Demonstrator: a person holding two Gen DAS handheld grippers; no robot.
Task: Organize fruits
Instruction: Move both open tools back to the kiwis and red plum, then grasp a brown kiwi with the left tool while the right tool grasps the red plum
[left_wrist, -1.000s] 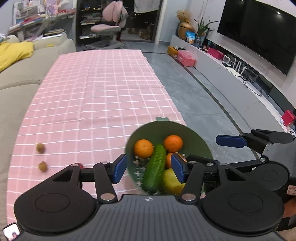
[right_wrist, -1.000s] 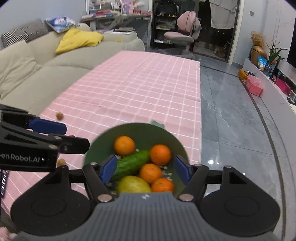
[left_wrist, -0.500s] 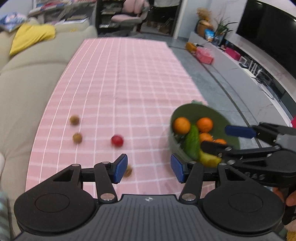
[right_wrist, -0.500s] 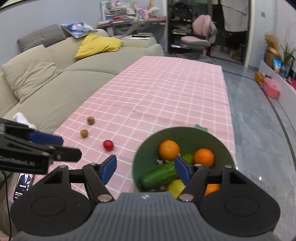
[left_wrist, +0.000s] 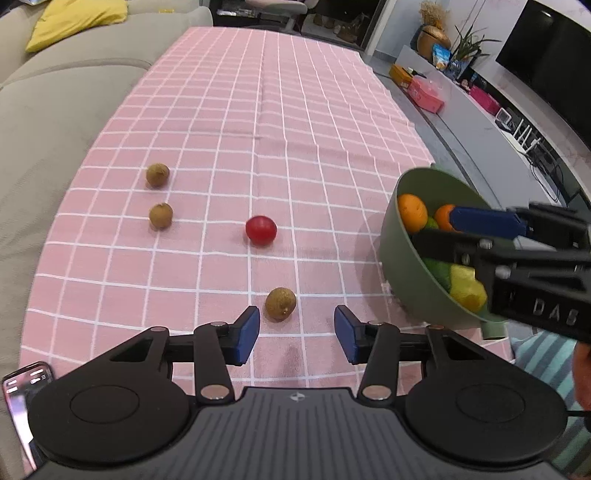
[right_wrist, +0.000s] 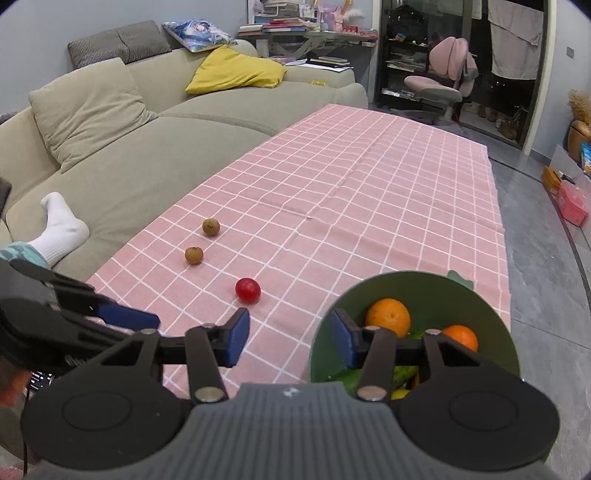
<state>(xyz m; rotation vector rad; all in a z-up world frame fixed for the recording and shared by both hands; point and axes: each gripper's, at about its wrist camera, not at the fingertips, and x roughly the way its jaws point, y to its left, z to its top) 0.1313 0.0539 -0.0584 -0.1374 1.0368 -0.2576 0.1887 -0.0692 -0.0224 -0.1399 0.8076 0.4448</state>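
- Nearest brown fruit (left_wrist: 281, 304): small, round, resting on the pink checked tablecloth (left_wrist: 295, 122), just ahead of the left gripper (left_wrist: 297, 335) and slightly toward its left fingertip; not touching either pad.
- Left gripper: jaws spread wide, holding nothing.
- Red fruit (left_wrist: 261, 230): farther along the cloth, apart from the brown one; also seen ahead of the right gripper (right_wrist: 290, 339).
- Two more brown fruits (left_wrist: 160, 215) (left_wrist: 157, 175): near each other, toward the sofa side.
- Green bowl (left_wrist: 402, 266): at the cloth's right edge, holding oranges (right_wrist: 388, 317), a green vegetable and a yellow fruit (left_wrist: 467, 288).
- Right gripper: jaws parted, empty; its right finger (right_wrist: 345, 341) overlaps the bowl's rim in the right wrist view.
- Room: beige sofa (right_wrist: 122, 162) with yellow cushion (right_wrist: 236, 72) beside the table; pink chair (right_wrist: 443, 85) beyond; grey floor (right_wrist: 535, 258) on the right.
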